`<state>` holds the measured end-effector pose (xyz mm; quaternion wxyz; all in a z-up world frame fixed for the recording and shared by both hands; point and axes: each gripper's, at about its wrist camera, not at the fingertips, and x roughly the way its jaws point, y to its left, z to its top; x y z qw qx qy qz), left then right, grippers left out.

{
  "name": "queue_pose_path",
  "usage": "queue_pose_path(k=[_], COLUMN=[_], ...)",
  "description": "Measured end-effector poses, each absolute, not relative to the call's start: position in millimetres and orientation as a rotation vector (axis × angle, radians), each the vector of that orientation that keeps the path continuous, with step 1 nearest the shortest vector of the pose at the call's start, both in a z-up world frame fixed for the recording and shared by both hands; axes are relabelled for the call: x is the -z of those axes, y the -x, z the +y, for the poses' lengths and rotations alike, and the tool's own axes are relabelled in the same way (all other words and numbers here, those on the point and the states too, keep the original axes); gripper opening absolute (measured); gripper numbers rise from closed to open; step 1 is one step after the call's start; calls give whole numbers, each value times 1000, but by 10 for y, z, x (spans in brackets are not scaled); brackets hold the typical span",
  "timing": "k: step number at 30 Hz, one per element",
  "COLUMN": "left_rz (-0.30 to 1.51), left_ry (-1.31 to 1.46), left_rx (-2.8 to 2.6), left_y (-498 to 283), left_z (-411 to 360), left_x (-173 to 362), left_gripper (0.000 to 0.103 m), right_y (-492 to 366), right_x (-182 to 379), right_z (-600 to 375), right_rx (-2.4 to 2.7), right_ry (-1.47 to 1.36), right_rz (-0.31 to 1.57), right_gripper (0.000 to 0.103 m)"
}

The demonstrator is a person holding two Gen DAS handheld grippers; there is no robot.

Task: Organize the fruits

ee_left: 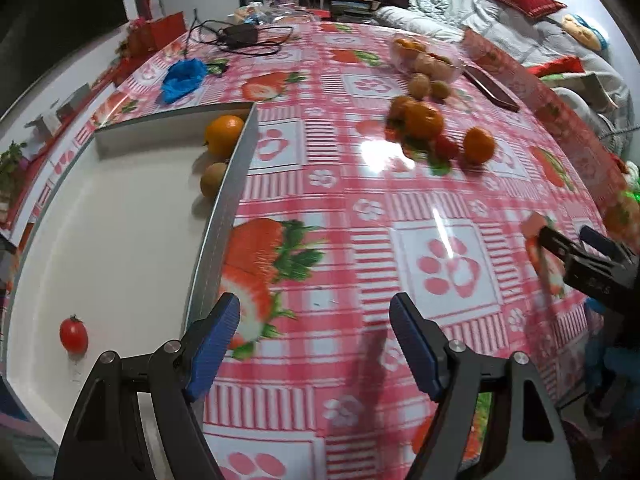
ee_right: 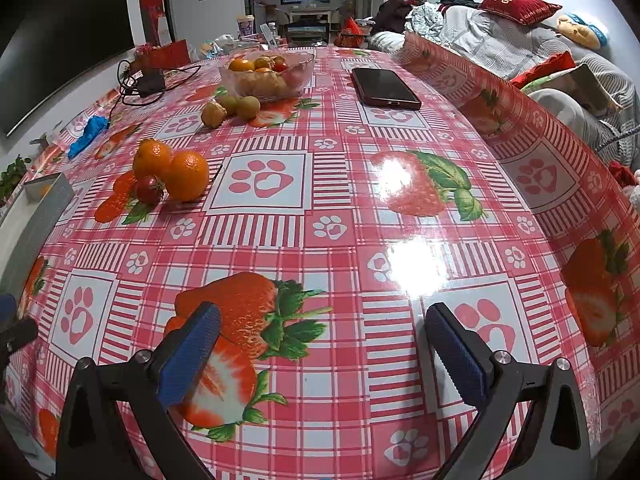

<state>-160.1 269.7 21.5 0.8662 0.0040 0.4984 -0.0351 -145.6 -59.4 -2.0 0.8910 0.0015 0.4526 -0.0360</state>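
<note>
A white box (ee_left: pixel 120 208) lies at the left of the table and holds an orange (ee_left: pixel 224 134), a brown kiwi (ee_left: pixel 213 179) and a cherry tomato (ee_left: pixel 73 334). My left gripper (ee_left: pixel 316 344) is open and empty, low over the cloth beside the box wall. Loose oranges (ee_right: pixel 187 175) and a cherry tomato (ee_right: pixel 149 190) sit mid-table; they also show in the left wrist view (ee_left: pixel 422 118). Small brown-green fruits (ee_right: pixel 236 106) lie before a glass bowl (ee_right: pixel 266 72) of fruit. My right gripper (ee_right: pixel 322 340) is open and empty; it shows in the left view (ee_left: pixel 576 246).
A dark phone (ee_right: pixel 384 88) lies at the far right of the table. A blue cloth (ee_left: pixel 182 78) and a black charger with cables (ee_left: pixel 240 36) lie at the far left. The tablecloth's raised fold (ee_right: pixel 540 128) runs along the right edge.
</note>
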Motion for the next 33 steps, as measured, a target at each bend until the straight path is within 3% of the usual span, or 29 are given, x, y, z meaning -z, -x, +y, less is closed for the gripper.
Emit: queue_pose_path(k=[5, 10, 15, 17, 33], left_rz=[1046, 1017, 986, 997, 886], left_ry=[18, -177, -148, -99, -50], left_rx=[74, 135, 140, 118, 117], left_y=[1613, 1706, 1706, 1681, 1826], left_z=[2596, 2023, 1882, 1946, 2001], left_x=[-239, -151, -115, -75, -17], left_gripper=[80, 81, 93, 103, 103], right_y=[1457, 1460, 1460, 1461, 1460], right_x=[19, 19, 19, 20, 20], right_z=[-593, -594, -593, -593, -592], right_rx=[75, 75, 75, 75, 74], right_ry=[-4, -4, -3, -4, -4], right_rz=[939, 939, 939, 939, 938], right_gripper=[103, 103, 103, 103, 103])
